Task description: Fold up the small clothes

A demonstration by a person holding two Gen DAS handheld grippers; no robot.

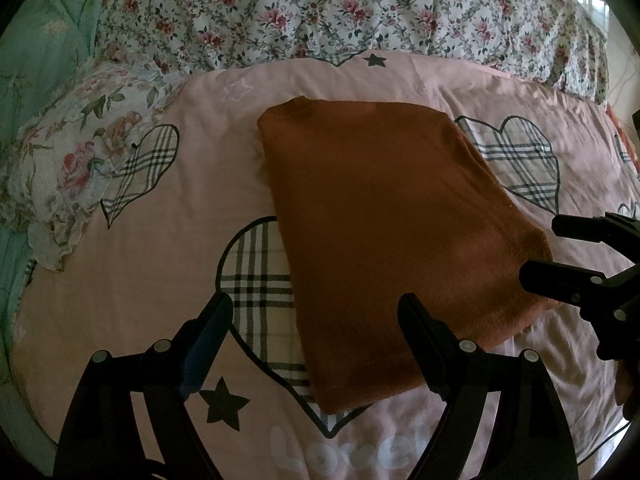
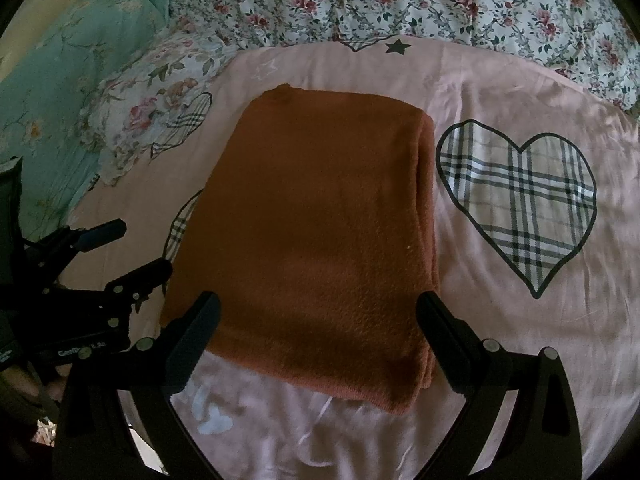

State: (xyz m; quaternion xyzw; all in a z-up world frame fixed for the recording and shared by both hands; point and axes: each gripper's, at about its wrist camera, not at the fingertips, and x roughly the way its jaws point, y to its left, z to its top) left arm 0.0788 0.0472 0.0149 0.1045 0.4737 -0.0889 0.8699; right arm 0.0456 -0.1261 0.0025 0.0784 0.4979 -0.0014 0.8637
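Observation:
A rust-orange knitted garment (image 1: 384, 232) (image 2: 308, 220) lies folded into a thick rectangle on the pink bedspread (image 1: 132, 264) (image 2: 500, 80). My left gripper (image 1: 316, 316) hovers open over the garment's near left corner, with nothing between its fingers. In the right wrist view my right gripper (image 2: 320, 316) stands open above the garment's near edge, also holding nothing. Each gripper shows up in the other's view: the right one (image 1: 560, 256) at the garment's right side, the left one (image 2: 132, 248) at its left side. Both are apart from the cloth.
The pink bedspread carries plaid hearts (image 2: 520, 204), black stars and white lettering (image 1: 348, 452). A floral quilt (image 1: 340, 12) is bunched along the far side. A floral pillow (image 1: 72, 168) and a teal quilt (image 2: 80, 60) lie at the left.

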